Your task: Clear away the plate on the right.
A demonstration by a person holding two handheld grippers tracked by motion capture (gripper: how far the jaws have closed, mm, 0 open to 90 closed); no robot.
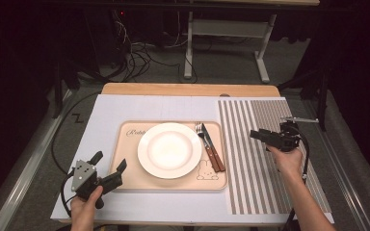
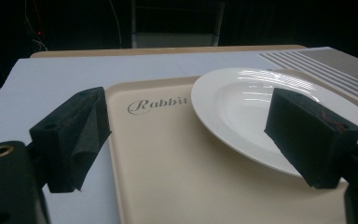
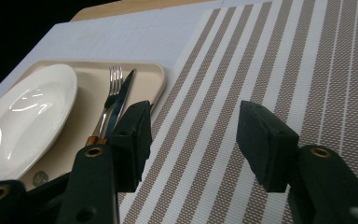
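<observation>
The left tongs (image 1: 110,166) sit at the near left corner of the tray (image 1: 130,180), held in the person's left hand (image 1: 84,204), with the jaws standing wide apart and nothing between them. In the left gripper view the two black pads (image 2: 72,135) frame the cream tray, and the word "Rabbit" printed on it lies just ahead of the left pad. The white plate (image 1: 169,149) lies ahead and to the right of these tongs, its near rim passing behind the right pad in that view; the pads touch neither plate nor tray.

The right tongs (image 1: 259,135) are held by the right hand (image 1: 286,159) above the striped mat (image 1: 250,187), which covers the right part of the bench (image 1: 106,108). Their jaws point towards the tray and stand apart, empty. In the right gripper view the brown and white stripes of the mat run between and beyond the pads (image 3: 261,140).

The fork (image 1: 204,137) and the knife (image 1: 211,147) lie side by side, touching, on the right strip of the tray, just beside the plate. Seen from the right tongs they lie ahead and to the left, near the left jaw but apart from it; their brown handles point back towards those tongs, and the tines and blade tip point away. A small rabbit drawing (image 1: 207,171) marks the tray's near right corner, below the handles.
</observation>
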